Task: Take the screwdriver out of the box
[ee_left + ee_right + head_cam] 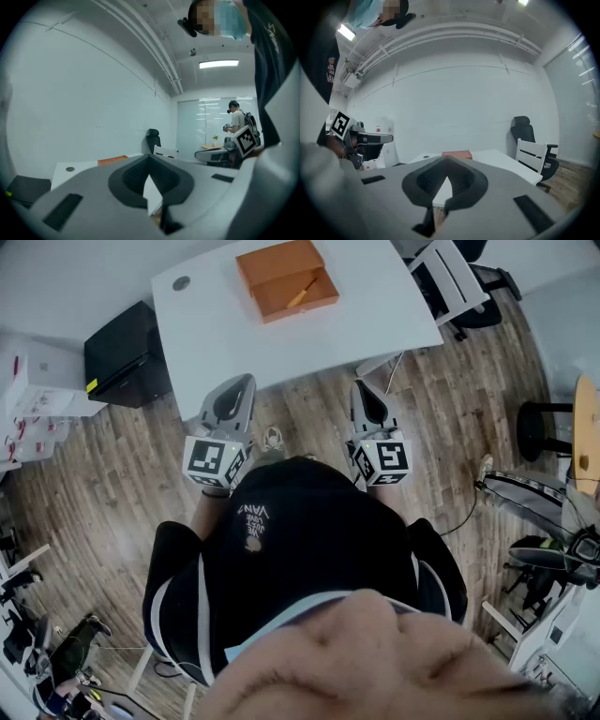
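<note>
An orange box [284, 277] lies with its lid open at the far side of the white table [216, 334]. Inside it rests a screwdriver [302, 293] with a yellow-orange handle. My left gripper [246, 379] and right gripper [360, 383] are held side by side over the wooden floor, short of the table's near edge, pointing toward it. Both have their jaws together with nothing between them. In the left gripper view the left gripper [149, 157] points past the box [112, 160]. In the right gripper view the box [457, 153] shows just above the right gripper [447, 159].
A black cabinet [127, 352] stands left of the table and a white chair [450, 277] at its right end. A black office chair [524, 131] stands behind that. Another person [236, 122] stands by a round wooden table [586, 427] on the right.
</note>
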The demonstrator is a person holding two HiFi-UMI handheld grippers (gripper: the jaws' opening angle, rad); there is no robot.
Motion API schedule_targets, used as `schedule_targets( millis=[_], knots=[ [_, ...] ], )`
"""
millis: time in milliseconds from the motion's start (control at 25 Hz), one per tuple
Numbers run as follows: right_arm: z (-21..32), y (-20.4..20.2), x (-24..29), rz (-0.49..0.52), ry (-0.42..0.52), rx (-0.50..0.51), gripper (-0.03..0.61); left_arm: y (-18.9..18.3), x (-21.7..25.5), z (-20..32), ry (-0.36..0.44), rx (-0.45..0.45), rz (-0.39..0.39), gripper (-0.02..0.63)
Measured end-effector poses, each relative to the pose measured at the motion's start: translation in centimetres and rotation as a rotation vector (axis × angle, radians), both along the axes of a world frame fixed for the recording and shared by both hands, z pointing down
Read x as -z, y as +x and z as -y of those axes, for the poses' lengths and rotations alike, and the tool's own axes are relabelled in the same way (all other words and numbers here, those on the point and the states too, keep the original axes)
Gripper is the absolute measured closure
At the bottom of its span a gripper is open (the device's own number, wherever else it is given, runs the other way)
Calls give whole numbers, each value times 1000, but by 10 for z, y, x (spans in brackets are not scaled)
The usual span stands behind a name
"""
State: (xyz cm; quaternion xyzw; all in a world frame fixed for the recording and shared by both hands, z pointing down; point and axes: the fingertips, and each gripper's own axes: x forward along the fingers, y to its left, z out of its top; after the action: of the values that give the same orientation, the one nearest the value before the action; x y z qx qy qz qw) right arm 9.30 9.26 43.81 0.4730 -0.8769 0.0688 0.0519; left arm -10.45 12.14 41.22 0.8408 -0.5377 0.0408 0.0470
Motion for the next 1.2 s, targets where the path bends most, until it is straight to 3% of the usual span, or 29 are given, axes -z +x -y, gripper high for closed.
schedule_targets(
  millis=[440, 1200],
  knots=[
    [15, -10, 0, 27, 14, 20, 567, 3, -7, 21, -14, -32, -3, 597],
    [51, -29, -8, 36, -2, -71, 566, -18, -16, 67, -25, -119, -8, 597]
  ],
)
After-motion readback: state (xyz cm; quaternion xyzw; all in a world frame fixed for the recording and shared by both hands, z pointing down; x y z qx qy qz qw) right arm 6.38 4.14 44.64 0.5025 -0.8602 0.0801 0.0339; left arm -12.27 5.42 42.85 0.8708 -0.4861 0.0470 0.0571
